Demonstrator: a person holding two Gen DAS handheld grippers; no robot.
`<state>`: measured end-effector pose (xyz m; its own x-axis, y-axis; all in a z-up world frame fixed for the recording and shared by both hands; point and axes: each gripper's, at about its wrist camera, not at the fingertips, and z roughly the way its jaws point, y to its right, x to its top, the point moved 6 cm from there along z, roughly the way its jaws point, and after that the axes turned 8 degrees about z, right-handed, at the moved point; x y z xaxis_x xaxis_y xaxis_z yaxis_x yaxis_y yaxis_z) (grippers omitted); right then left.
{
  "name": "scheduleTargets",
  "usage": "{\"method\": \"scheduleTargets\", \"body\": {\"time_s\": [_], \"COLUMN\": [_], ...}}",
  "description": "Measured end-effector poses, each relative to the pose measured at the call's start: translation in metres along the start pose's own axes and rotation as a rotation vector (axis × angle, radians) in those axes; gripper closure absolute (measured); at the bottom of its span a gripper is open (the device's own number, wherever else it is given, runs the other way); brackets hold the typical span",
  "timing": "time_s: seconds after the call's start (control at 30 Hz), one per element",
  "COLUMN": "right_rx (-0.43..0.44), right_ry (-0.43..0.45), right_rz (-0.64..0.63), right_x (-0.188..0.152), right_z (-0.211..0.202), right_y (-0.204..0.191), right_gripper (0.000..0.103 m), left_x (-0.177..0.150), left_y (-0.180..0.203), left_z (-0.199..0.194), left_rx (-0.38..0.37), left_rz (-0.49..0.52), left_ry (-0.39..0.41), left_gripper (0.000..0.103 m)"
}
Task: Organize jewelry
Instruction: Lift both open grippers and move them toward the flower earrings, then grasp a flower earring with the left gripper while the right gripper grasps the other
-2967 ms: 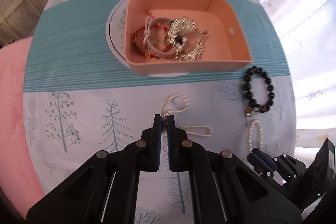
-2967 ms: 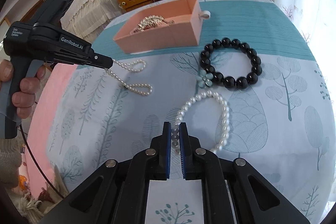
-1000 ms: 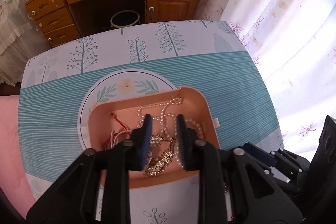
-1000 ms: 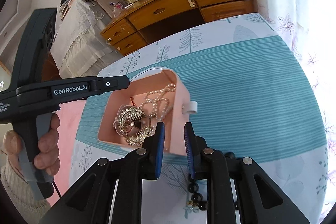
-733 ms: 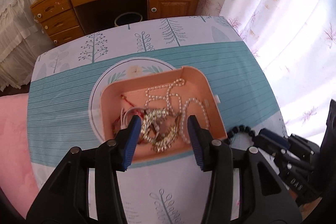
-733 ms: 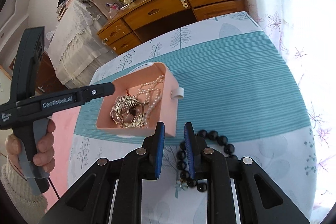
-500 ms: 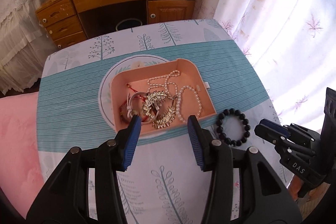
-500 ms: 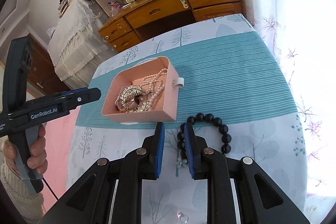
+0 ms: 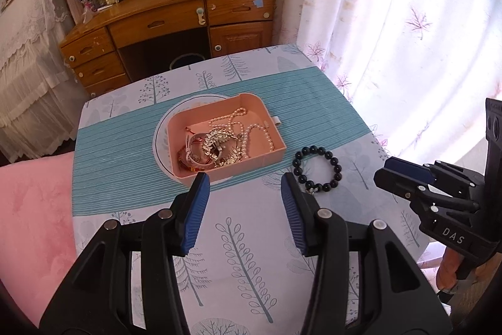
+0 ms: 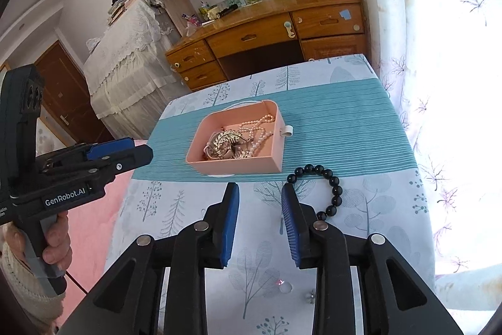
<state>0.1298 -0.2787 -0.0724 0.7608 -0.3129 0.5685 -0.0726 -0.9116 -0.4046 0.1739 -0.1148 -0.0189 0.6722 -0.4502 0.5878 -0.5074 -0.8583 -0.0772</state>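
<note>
A pink box [image 9: 268, 156] [image 10: 266, 165] sits on the tablecloth and holds pearl strands [image 9: 251, 131] [image 10: 260, 127], gold pieces [image 9: 219, 143] [image 10: 227, 143] and a red and white bracelet [image 9: 191, 157]. A black bead bracelet [image 9: 317, 167] [image 10: 326, 184] lies on the cloth to the right of the box. My left gripper [image 9: 243, 206] is open and empty, high above the table, back from the box. My right gripper [image 10: 259, 215] is open and empty, raised near the black bracelet; it also shows in the left wrist view [image 9: 404, 175].
A small clear bead [image 10: 284, 286] and a small metal piece [image 10: 310, 297] lie on the cloth under my right gripper. A wooden desk [image 9: 175, 21] stands beyond the table. A curtain [image 9: 392, 21] hangs at the right. A pink blanket [image 9: 34, 209] lies at the left.
Both grippers let pearl strands go into the pink box, opened, and pulled up and back from it. The table now looks smaller and farther away.
</note>
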Motion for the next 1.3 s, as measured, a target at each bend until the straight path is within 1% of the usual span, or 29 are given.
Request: {"method": "scheduleTargets", "body": {"time_s": [0.2,0.43,0.53,0.67,0.73,0.8,0.9,1.03,1.13,1.3], "right_rx": [-0.028,-0.091,-0.115,-0.141,-0.147,-0.132,-0.116,-0.123,-0.105,-0.057], "right_ry": [0.010,0.001,-0.008,-0.028,-0.049,-0.089,-0.160,-0.205,-0.207,-0.159], "right_rz": [-0.003,0.047,0.080,0.123,0.134,0.135,0.081,-0.034,-0.094,-0.231], "right_x": [-0.011,-0.026,-0.035,-0.052,-0.064,-0.081,-0.108,-0.138,-0.149,-0.148], "right_z": [-0.025,-0.037,-0.039,-0.038,-0.032,-0.026,-0.011,0.002,0.011,0.020], "right_y": [0.009,0.050,0.072,0.098,0.107,0.114,0.110,0.095,0.085,0.072], "right_gripper": [0.075,0.075,0.075,0.075,0.075,0.075,0.075,0.074,0.074,0.075], "left_x": [-0.005,-0.013,-0.020,-0.031,-0.036,-0.043,-0.050,-0.058,-0.061,-0.062], "left_y": [0.023,0.045,0.053,0.065,0.074,0.083,0.096,0.104,0.106,0.101], "left_z": [0.003,0.026,0.041,0.063,0.075,0.087,0.106,0.126,0.138,0.152], "left_rx": [0.006,-0.007,-0.025,-0.067,-0.089,-0.118,-0.156,-0.172,-0.169,-0.169], "left_rz": [0.044,0.087,0.098,0.117,0.136,0.157,0.190,0.226,0.238,0.225], "left_ry": [-0.002,-0.029,-0.055,-0.089,-0.102,-0.122,-0.153,-0.178,-0.196,-0.224], "left_gripper": [0.059,0.058,0.058,0.058,0.058,0.058,0.058,0.058,0.058,0.058]}}
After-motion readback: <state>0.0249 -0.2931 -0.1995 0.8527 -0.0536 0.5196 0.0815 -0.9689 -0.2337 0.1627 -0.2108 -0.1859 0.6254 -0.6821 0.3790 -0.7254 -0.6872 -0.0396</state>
